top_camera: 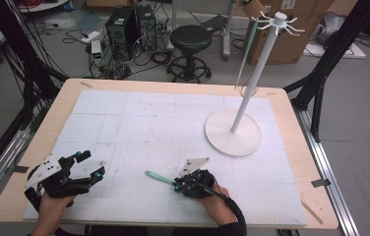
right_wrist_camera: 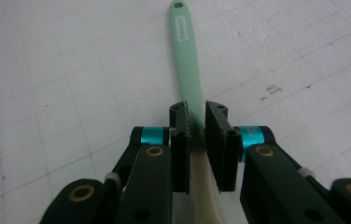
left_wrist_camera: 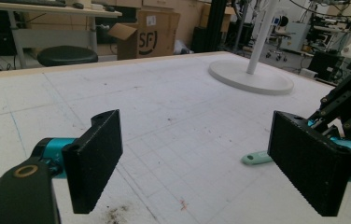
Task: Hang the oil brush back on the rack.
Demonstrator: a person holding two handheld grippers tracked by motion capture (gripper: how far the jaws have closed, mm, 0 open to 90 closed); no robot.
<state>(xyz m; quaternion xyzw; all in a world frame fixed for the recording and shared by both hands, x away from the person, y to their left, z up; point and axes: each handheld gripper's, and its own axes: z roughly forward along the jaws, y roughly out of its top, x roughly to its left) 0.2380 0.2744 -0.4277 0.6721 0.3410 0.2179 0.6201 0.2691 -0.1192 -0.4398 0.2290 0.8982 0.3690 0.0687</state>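
Fingers, right gripper [right_wrist_camera: 197, 149]: nearly closed around the neck of the mint-green plastic spatula with a cream blade [right_wrist_camera: 186, 70].
Fingers, left gripper [left_wrist_camera: 201, 163]: wide apart, holding nothing.
Risk: the narrow handle could pivot or slip in the pinch when lifted.
Spatula position: flat on the white gridded surface [top_camera: 163, 118], handle pointing away beyond the fingers.

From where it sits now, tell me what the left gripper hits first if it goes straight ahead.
Probably the green-handled utensil lying on the white mat, held by the right gripper; the left gripper stands open and points toward it. Depth is uncertain.
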